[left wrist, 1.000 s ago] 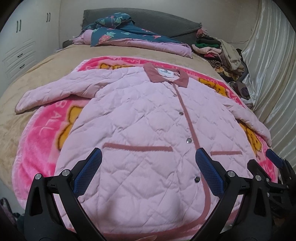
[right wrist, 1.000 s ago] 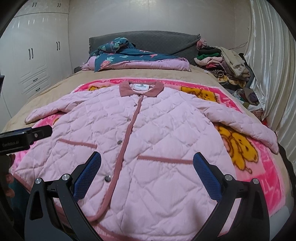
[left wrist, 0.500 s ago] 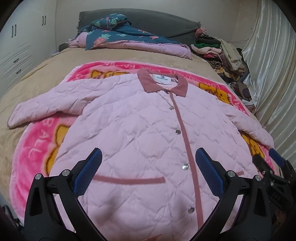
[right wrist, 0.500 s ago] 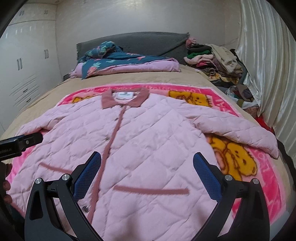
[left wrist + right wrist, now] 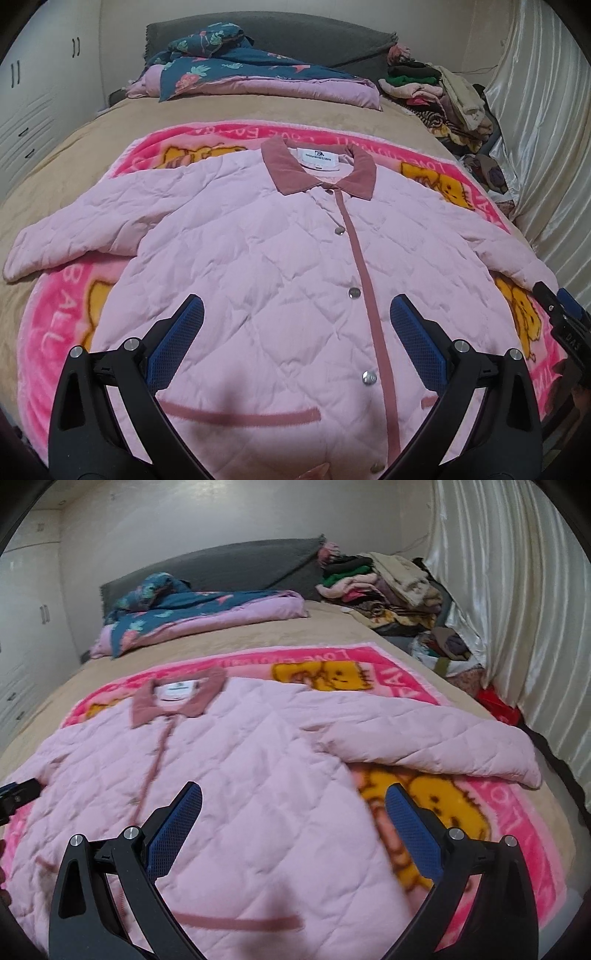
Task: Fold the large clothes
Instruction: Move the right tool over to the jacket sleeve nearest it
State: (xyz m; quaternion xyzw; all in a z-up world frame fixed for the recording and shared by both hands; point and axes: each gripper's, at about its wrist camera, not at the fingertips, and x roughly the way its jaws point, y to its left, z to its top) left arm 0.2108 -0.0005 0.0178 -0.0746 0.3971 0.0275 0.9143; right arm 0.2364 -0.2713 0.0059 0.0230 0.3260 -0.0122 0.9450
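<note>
The lower hem of the pink quilted jacket (image 5: 280,280) runs out of sight beneath the left gripper (image 5: 295,332), and its right cuff is partly covered at the frame edge by the dark body of the other tool. In the right wrist view the whole garment is smeared by motion blur, so the snap buttons and the label inside the collar (image 5: 177,701) cannot be read there, and the near hem is cut off behind the right gripper (image 5: 293,814). The jacket lies front-up and buttoned, spread flat on a bright pink cartoon blanket (image 5: 55,332) that covers the tan bedspread (image 5: 74,147); both sleeves reach outward, the right sleeve (image 5: 443,746) resting across the yellow cartoon figures. Both tools hover above the lower half of the garment, pointing toward the headboard (image 5: 295,40), the left one over the placket and the right one over the jacket's right side panel near the armpit. Each claw stands wide apart with nothing between its blue pads (image 5: 177,343), and no fabric is pinched. At the far end sit a folded floral quilt (image 5: 236,70) and a pile of clothes (image 5: 436,96) beside the curtain (image 5: 517,590).
</note>
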